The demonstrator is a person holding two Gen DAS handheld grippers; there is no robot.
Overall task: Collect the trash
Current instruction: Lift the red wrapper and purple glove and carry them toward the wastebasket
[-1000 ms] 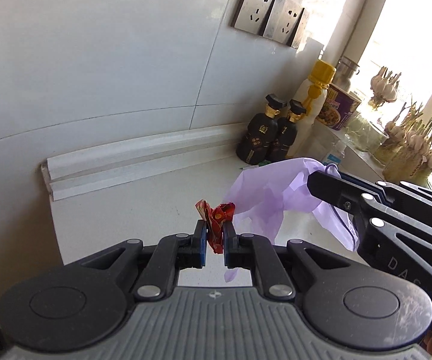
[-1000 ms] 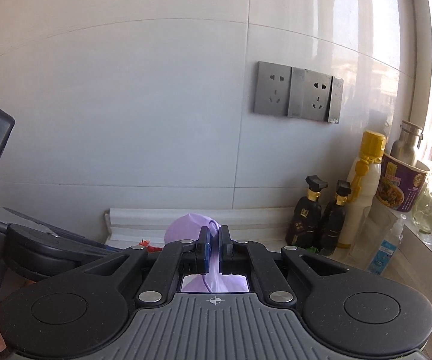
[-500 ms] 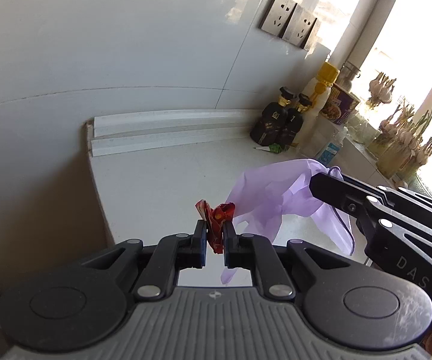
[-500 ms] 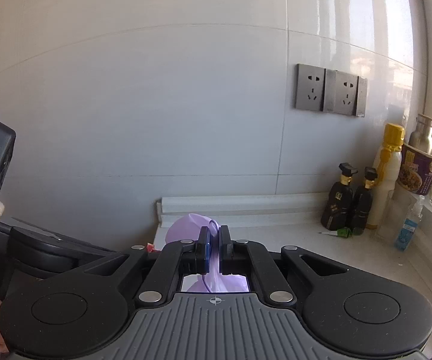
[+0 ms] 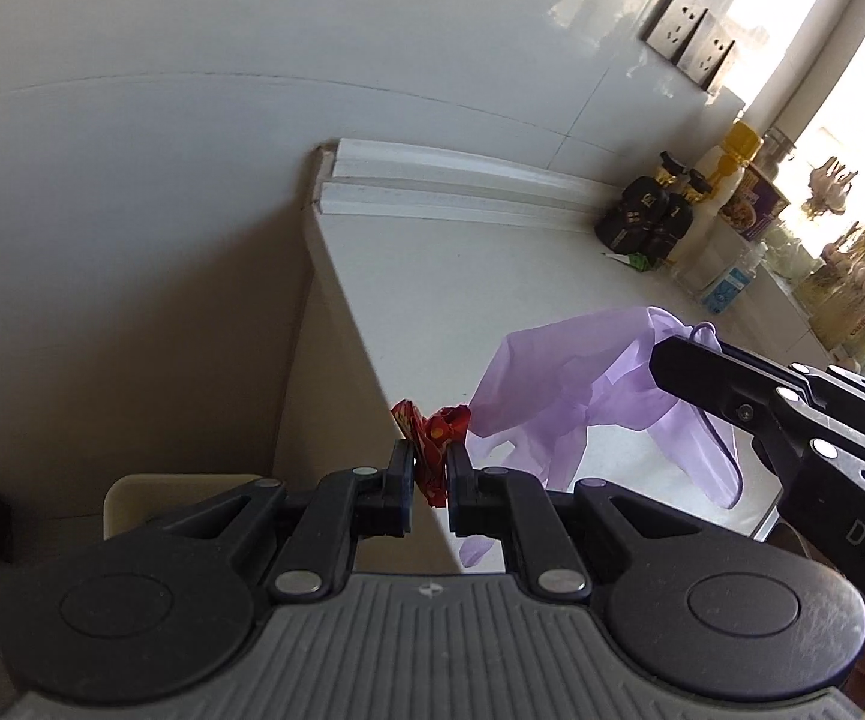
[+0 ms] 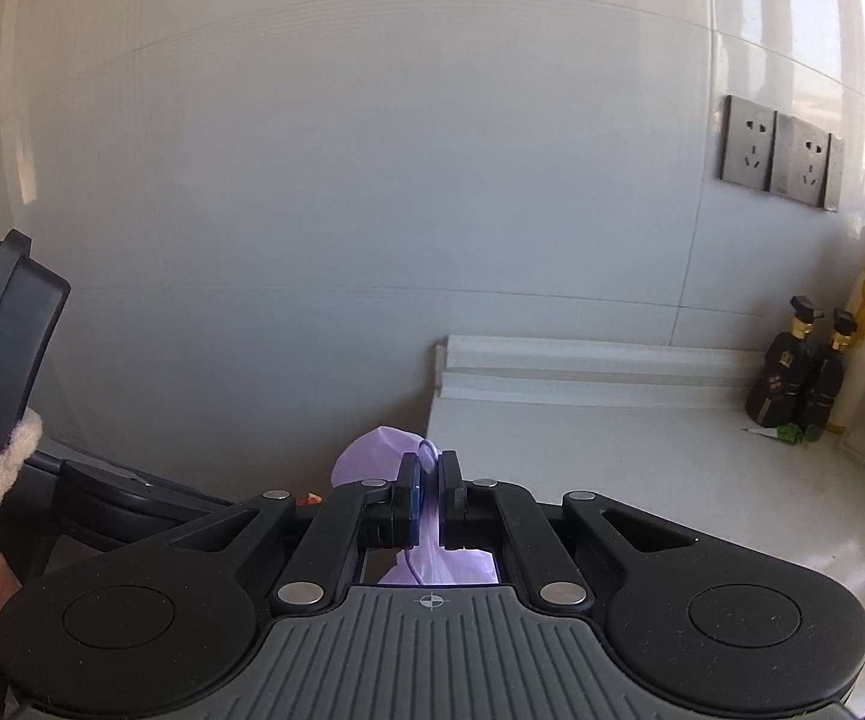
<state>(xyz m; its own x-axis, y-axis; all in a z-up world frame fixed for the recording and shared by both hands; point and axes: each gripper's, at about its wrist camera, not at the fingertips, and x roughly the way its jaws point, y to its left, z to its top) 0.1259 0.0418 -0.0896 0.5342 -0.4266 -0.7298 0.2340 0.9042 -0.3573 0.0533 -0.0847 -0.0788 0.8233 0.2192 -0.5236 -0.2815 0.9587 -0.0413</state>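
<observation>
My left gripper (image 5: 431, 457) is shut on a crumpled red wrapper (image 5: 432, 432) and holds it in the air at the counter's left edge. My right gripper (image 6: 428, 468) is shut on a thin purple plastic bag (image 6: 372, 453). In the left wrist view the bag (image 5: 576, 384) hangs from the right gripper (image 5: 672, 354), just right of the wrapper and above the white counter (image 5: 462, 282). The bag's mouth cannot be made out.
Two dark bottles (image 5: 648, 216), a yellow-capped bottle (image 5: 732, 162), a purple cup (image 5: 759, 210) and a small blue-labelled bottle (image 5: 726, 285) stand at the counter's far right. A small green scrap (image 5: 630, 261) lies beside them. Left of the counter is a drop with a pale bin-like object (image 5: 186, 498).
Both grippers have swung left, carrying wrapper and bag towards the counter's left edge. The drop beside the counter has come into view. Both grips are unchanged.
</observation>
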